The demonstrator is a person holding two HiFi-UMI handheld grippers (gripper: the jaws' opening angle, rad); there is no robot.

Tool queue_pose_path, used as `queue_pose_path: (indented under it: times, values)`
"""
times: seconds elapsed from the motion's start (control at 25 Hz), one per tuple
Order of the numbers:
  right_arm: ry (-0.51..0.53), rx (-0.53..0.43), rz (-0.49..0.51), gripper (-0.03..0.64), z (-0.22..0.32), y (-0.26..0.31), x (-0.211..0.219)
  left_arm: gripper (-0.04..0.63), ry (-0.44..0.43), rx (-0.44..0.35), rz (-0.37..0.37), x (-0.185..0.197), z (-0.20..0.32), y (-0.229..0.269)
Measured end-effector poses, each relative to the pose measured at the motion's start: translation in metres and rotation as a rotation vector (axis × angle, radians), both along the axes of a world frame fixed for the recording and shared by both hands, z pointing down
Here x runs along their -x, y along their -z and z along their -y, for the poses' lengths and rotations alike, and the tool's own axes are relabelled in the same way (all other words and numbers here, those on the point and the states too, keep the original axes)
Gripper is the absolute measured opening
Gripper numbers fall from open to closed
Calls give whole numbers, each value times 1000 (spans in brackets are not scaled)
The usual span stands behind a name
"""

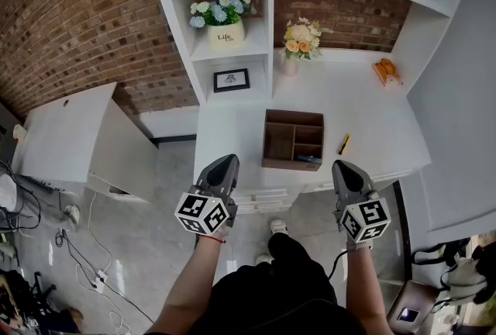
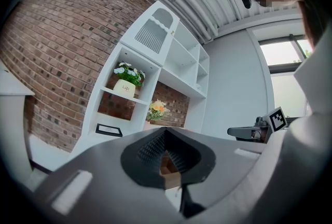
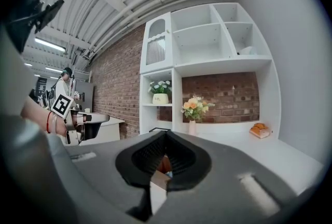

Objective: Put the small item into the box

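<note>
You are holding the left tool [image 1: 228, 160] and right tool [image 1: 340, 166] shut and empty before the desk's [image 1: 364, 105] near edge, apparently staged for pickup. The item [image 1: 344, 143] is lying just right of the box [image 1: 277, 141], not yet inside.

Wall: red brick wall [image 1: 70, 8] behind a white shelf unit [image 1: 180, 31].
Upper cubby: white ceramic pot of blue and white flowers [image 1: 225, 25].
Lower cubby: black-framed picture [image 1: 232, 80].
White desk top [image 1: 232, 139], back: pale vase of orange and yellow flowers [image 1: 298, 46].
Far right corner: rounded orange object [image 1: 386, 71].
Left: white side table [image 1: 66, 132].
Floor: loose cables [image 1: 85, 264] on grey tiles.
</note>
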State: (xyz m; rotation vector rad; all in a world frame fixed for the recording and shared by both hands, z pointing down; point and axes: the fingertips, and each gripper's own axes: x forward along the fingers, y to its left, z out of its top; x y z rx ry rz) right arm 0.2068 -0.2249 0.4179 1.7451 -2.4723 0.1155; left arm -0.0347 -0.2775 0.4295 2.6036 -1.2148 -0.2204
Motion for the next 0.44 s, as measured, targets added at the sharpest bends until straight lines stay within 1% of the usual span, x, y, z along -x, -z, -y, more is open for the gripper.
queue_pose_path:
  times: [0.44]
  values:
    - [-9, -6, 1, 2, -14, 1, 0, 2, -7, 0, -5, 0, -12, 0]
